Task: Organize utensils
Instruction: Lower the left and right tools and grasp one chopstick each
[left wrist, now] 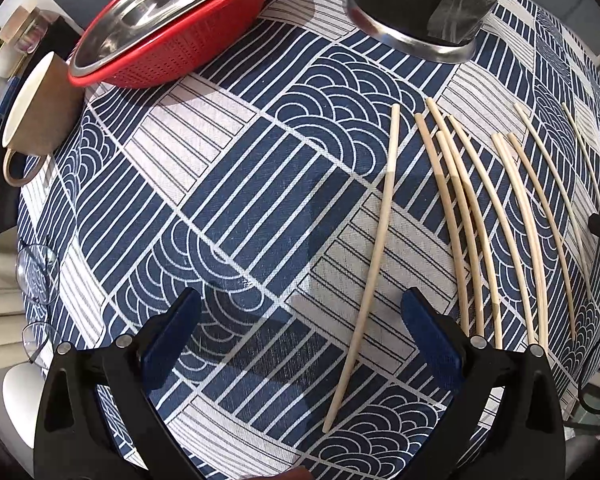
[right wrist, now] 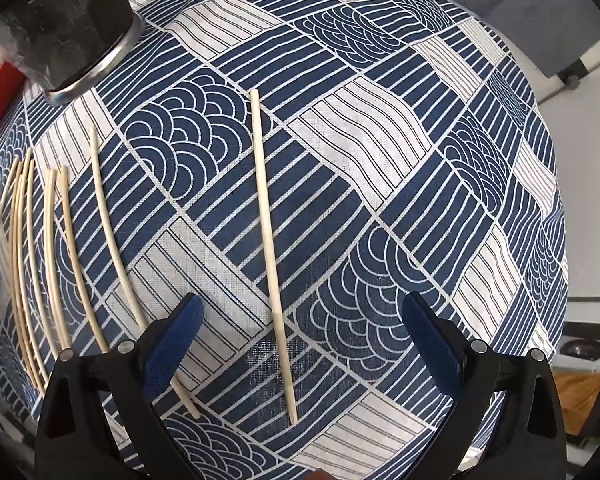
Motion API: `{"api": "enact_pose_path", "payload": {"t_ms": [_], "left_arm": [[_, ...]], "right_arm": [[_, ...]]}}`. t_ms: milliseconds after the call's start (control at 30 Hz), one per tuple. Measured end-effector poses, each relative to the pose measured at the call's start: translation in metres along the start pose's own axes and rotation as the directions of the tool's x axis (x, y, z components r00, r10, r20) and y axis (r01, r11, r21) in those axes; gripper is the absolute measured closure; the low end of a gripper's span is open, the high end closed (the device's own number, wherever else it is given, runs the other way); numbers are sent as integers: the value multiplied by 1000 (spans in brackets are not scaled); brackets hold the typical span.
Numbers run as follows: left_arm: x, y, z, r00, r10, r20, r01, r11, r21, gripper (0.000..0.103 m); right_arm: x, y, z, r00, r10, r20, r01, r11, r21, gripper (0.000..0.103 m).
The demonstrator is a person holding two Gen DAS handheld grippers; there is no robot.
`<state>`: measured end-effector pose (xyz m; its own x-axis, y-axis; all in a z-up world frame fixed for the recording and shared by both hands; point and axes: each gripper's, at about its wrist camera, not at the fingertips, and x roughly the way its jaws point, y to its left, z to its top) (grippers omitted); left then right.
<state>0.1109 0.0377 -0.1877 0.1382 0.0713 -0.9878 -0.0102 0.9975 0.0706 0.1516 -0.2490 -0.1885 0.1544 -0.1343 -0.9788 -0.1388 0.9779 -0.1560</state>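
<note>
Chopsticks (left wrist: pixel 452 216) loose on tablecloth (left wrist: pixel 220 184), one (right wrist: pixel 274 264) between wide-apart right gripper (right wrist: pixel 300 312), left gripper (left wrist: pixel 300 312) apart, empty

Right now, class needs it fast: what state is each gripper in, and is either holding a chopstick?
Left gripper: open, holding nothing.
Right gripper: open, holding nothing; one chopstick lies between its fingers.

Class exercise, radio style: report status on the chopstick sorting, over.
Left tool open, empty. Right tool open, empty, lone chopstick lying between its fingers. Other chopsticks loose on tablecloth. Black holder unobstructed beyond them.
</note>
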Motion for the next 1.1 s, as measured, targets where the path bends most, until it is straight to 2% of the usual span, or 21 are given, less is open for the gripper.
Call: {"api": "enact_pose_path", "payload": {"t_ms": [133,233,433,700,733,767,800,867,900,933,967,1033,1067,1100], "left_arm": [[12,19,6,998,-60,-17,60,997,-40,4],[13,22,6,999,-48,-9,48,999,-25,4],[11,16,-12,996,-45,70,46,999,-2,4],[6,10,-27,994,-43,96,44,999,-7,6],[5,9,-28,994,-44,102,44,999,-2,11],[-1,10,-33,993,-47,108,47,999,4,15],[-6,10,-37,992,-50,113,49,999,12,25],[-12,11,-44,991,-55,123,50,998,38,37],[-14,12,-47,991,-55,124,50,998,45,48],[-16,13,-50,990,-58,125,52,997,53,59],[-18,14,-54,990,-63,124,56,996,62,67],[-20,18,-58,991,-74,115,67,996,63,94],[-22,23,-60,991,-83,107,78,995,54,98],[-22,27,-63,990,-99,98,96,995,34,98]], "right_arm": [[3,-4,3,998,52,24,-52,998,-26,8],[12,-21,2,988,152,5,-152,987,50,6],[9,-23,-4,984,152,89,-156,987,45,6],[3,-17,-15,983,148,104,-153,988,37,8],[2,-16,-16,983,150,101,-154,988,31,11],[-1,-17,-19,983,152,105,-155,987,28,22],[-5,-18,-22,982,154,111,-157,987,22,33],[-14,-18,-27,979,163,118,-163,987,-9,75],[-16,-17,-40,979,169,116,-166,986,-33,87],[-18,-16,-43,979,172,109,-167,985,-52,91],[-19,-15,-47,980,170,106,-164,985,-58,98],[-21,-16,-54,980,177,91,-172,983,-63,99],[-21,-17,-58,980,179,88,-174,983,-59,99],[-23,-23,-67,979,182,88,-178,983,-51,99]]}}
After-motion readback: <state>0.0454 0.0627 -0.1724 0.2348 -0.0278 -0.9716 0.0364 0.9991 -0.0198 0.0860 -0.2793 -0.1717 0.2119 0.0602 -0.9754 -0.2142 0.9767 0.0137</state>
